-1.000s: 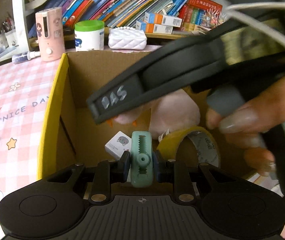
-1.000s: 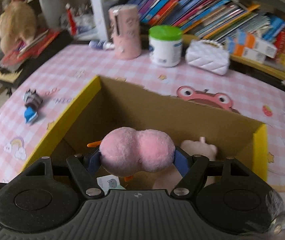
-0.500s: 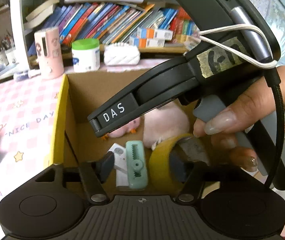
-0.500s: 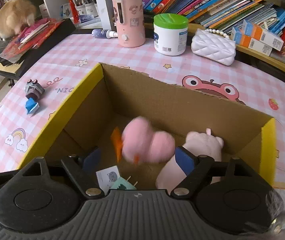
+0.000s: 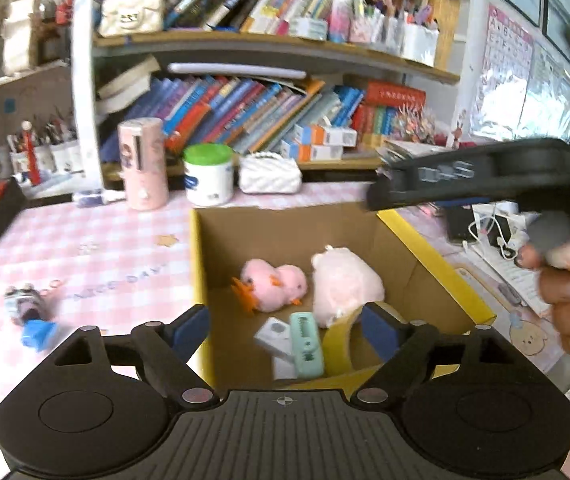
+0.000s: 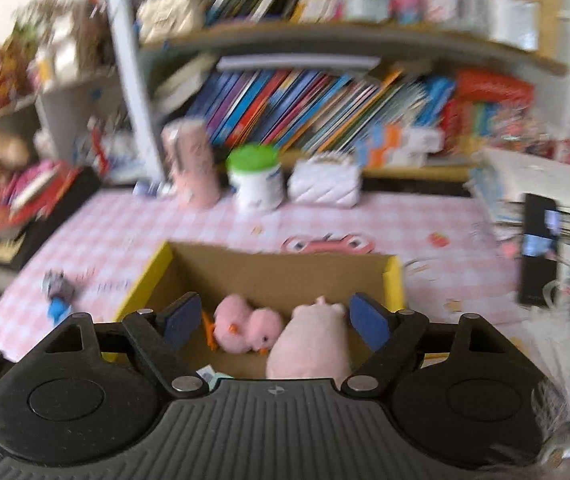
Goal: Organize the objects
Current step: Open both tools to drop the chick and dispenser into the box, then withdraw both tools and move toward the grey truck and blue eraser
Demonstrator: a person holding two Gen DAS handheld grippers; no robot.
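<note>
Cardboard box [image 5: 293,236] beside "NICE DAY" tablecloth [image 5: 97,264]

Crowded bookshelf [image 5: 269,92] behind pink-checked table [image 5: 85,248], daylit.

Two pink plush toys [image 5: 275,284] [image 5: 345,282] are lying in one cardboard box [image 5: 437,256], with one tape roll [image 5: 339,344] and one green clip [image 5: 305,344].
</note>
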